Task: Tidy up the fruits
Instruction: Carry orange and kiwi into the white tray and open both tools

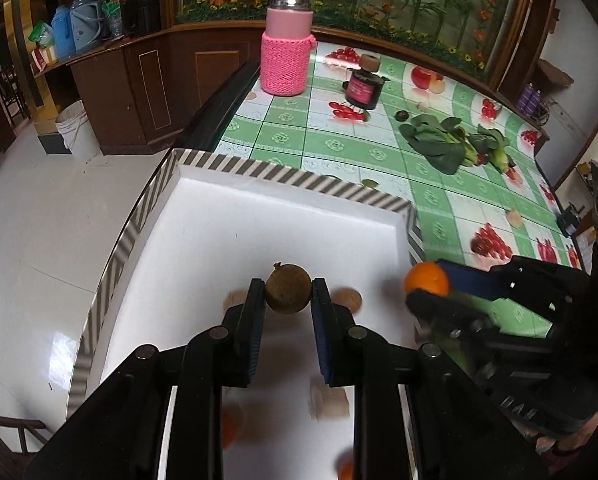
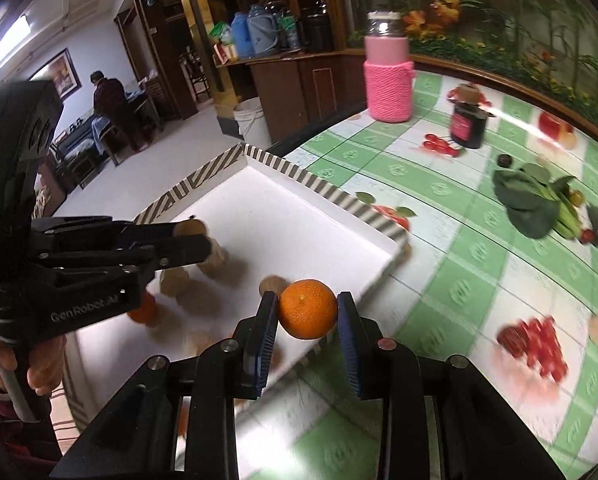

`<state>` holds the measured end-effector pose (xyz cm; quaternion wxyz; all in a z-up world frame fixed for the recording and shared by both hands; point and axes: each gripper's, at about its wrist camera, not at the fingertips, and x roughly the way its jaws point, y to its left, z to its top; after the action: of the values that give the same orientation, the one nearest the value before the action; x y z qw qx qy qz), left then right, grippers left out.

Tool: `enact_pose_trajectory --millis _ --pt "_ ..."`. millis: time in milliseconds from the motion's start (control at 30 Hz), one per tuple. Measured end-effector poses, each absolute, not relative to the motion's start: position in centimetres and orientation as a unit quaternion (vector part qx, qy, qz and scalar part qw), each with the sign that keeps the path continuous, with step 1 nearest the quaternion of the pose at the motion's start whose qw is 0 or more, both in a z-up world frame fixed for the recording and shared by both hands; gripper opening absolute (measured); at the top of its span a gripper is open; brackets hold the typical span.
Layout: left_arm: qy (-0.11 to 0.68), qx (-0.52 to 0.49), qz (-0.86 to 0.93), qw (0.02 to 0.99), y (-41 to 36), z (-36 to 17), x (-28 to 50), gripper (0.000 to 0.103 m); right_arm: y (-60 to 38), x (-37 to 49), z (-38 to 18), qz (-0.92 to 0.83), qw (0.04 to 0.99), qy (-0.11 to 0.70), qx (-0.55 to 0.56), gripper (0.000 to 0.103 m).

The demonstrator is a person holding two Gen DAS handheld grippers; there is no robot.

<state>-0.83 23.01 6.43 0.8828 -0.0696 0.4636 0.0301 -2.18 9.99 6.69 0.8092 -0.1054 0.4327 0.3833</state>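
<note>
over the tray (image 1: 259, 216), gripped fruits

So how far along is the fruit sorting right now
Partly done. Several brown fruits and an orange already lie in the white tray. In hand: the left gripper is shut on a brown round fruit above the tray, and the right gripper is shut on a mandarin at the tray's edge. Left: setting both down. The leafy greens sit apart on the table.

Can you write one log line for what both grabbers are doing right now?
left gripper: shut on brown fruit, over white tray | right gripper: shut on orange, at tray edge
</note>
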Motion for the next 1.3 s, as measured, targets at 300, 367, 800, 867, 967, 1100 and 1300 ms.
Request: enact_pose_trajectory --millis 300,367,800,867,967,1100,1300 --pt "0.487 -0.065 0.053 0.869 23.8 4.3 1.8 0.020 12.2 0.5 4.4 0.378 0.800 0.450 -0.123 0.031" --pt "0.491 -0.066 0.056 0.867 23.9 3.9 2.1 0.020 12.4 0.8 4.3 0.377 0.799 0.452 -0.120 0.031" --pt "0.498 -0.062 0.076 0.861 24.4 2.9 3.1 0.020 13.1 1.4 4.0 0.369 0.804 0.450 -0.124 0.031" --pt "0.500 -0.063 0.079 0.860 24.6 2.7 3.2 0.020 13.4 1.5 3.6 0.367 0.803 0.451 -0.130 0.031" --pt "0.499 -0.060 0.084 0.860 24.6 2.6 3.3 0.020 13.7 1.4 3.5 0.363 0.806 0.448 -0.136 0.032" --pt "0.499 -0.057 0.089 0.860 24.6 2.6 3.4 0.020 13.8 1.5 3.6 0.360 0.809 0.445 -0.136 0.032" --pt "0.495 -0.051 0.097 0.862 24.5 2.5 3.3 0.021 14.1 1.1 3.4 0.357 0.810 0.438 -0.154 0.034"
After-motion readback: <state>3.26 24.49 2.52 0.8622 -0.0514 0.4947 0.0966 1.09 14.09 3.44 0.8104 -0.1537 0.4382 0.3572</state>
